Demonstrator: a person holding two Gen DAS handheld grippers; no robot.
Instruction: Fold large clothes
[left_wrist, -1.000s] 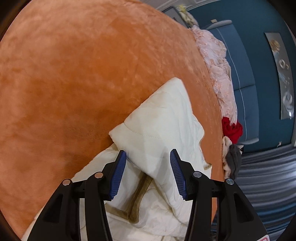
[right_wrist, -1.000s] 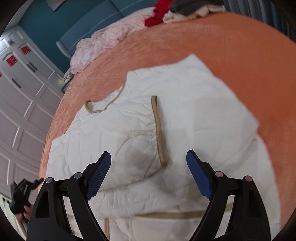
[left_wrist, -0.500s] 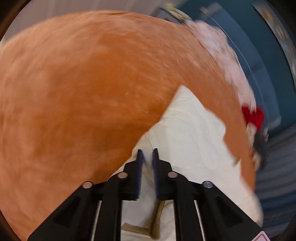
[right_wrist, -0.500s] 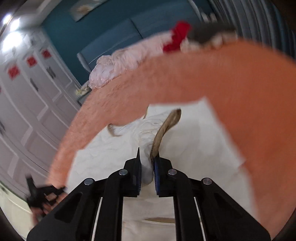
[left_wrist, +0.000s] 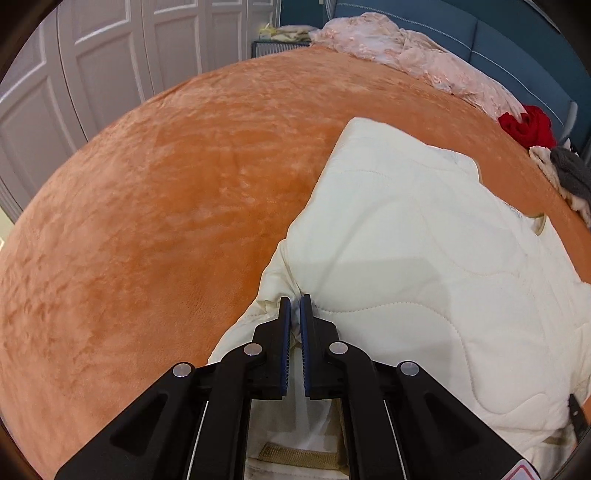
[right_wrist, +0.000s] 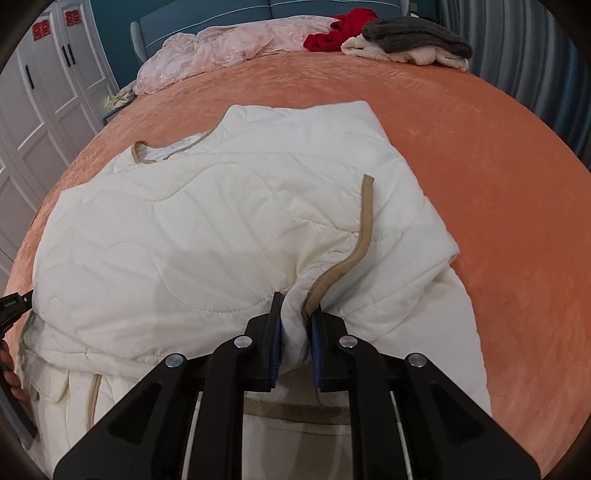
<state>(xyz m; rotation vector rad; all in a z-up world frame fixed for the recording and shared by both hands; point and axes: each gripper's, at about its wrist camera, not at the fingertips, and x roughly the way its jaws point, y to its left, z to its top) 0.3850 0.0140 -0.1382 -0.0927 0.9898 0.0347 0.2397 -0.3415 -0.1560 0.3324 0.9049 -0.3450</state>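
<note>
A large cream quilted jacket (right_wrist: 207, 229) with tan trim lies on the orange bed cover (right_wrist: 498, 184). It also shows in the left wrist view (left_wrist: 424, 236), filling the lower right. My left gripper (left_wrist: 294, 308) is shut on a pinch of the jacket's left edge. My right gripper (right_wrist: 297, 306) is shut on a bunched fold of the jacket beside the tan trim strip (right_wrist: 364, 229). The upper part of the jacket is folded over toward me. The left gripper's tip (right_wrist: 14, 301) shows at the left edge of the right wrist view.
A pink quilt (right_wrist: 221, 48), a red garment (right_wrist: 343, 26) and a grey and cream pile (right_wrist: 413, 40) lie along the blue headboard (left_wrist: 517, 55). White wardrobe doors (left_wrist: 92, 66) stand to the left. Orange cover (left_wrist: 147, 221) spreads left of the jacket.
Both grippers went from open above the jacket to shut on its fabric. They have lifted and pulled the gripped part toward me, folding the jacket over itself.
</note>
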